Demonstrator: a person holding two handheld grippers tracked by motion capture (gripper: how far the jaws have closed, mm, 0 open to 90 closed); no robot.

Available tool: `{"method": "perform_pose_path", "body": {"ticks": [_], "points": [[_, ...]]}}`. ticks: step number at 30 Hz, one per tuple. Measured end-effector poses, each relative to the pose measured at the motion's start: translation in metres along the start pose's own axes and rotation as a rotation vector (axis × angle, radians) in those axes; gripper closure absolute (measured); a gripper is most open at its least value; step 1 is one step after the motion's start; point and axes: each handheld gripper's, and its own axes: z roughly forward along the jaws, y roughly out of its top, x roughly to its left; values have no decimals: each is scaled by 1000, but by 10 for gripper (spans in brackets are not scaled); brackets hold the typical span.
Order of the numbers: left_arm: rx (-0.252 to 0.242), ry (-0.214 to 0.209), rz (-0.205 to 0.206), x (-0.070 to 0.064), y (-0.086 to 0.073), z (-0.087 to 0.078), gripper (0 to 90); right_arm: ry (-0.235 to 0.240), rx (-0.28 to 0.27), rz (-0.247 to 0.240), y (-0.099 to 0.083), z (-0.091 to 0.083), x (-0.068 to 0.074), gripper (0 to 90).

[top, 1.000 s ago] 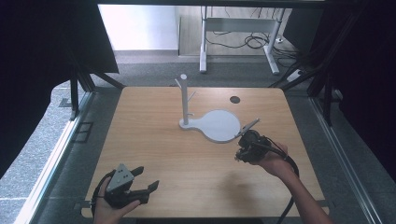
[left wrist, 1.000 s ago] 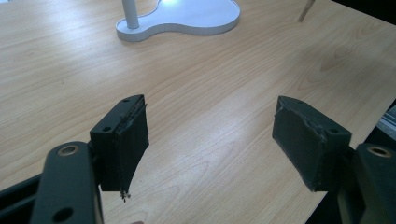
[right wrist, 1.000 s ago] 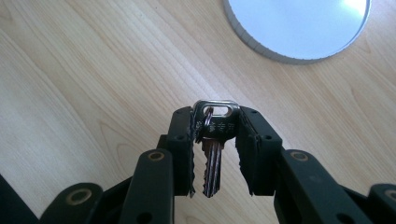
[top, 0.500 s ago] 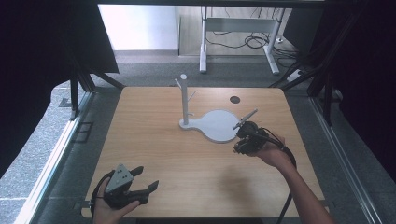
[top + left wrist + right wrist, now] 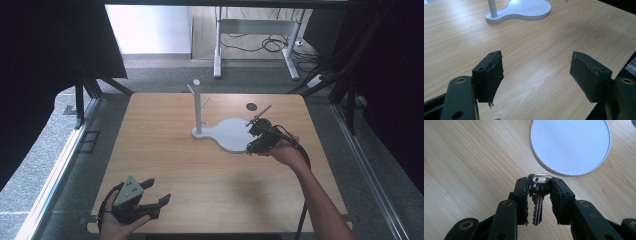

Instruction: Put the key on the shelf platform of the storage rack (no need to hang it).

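A white stand has an upright post with pegs [image 5: 197, 102] and a flat round dish base [image 5: 231, 134], whose disc [image 5: 571, 145] lies just ahead in the right gripper view. My right gripper [image 5: 260, 136] hovers at the dish's right edge, shut on a silver key [image 5: 538, 195] with a small ring; the key's blade points back toward the camera. My left gripper [image 5: 150, 200] rests near the table's front left corner, open, nothing between its pads [image 5: 492, 75]. The stand [image 5: 519, 10] lies far ahead of it.
The wooden table [image 5: 165, 155] has a dark round hole [image 5: 251, 106] at the back right. Black frame struts and curtains flank the table. A desk frame and cables stand on the floor beyond.
My right gripper has moved forward and left with the key, from off the dish's right side to its edge. The left gripper has stayed put.
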Motion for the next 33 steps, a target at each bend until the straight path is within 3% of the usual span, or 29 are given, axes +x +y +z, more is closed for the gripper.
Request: {"method": "perform_pose_path", "body": {"ticks": [18, 33], "points": [[-6, 1, -9, 4, -1, -2, 269, 16, 37, 42, 28, 23, -21, 678], [-14, 4, -13, 5, -1, -4, 269, 16, 51, 65, 46, 37, -29, 678]]}}
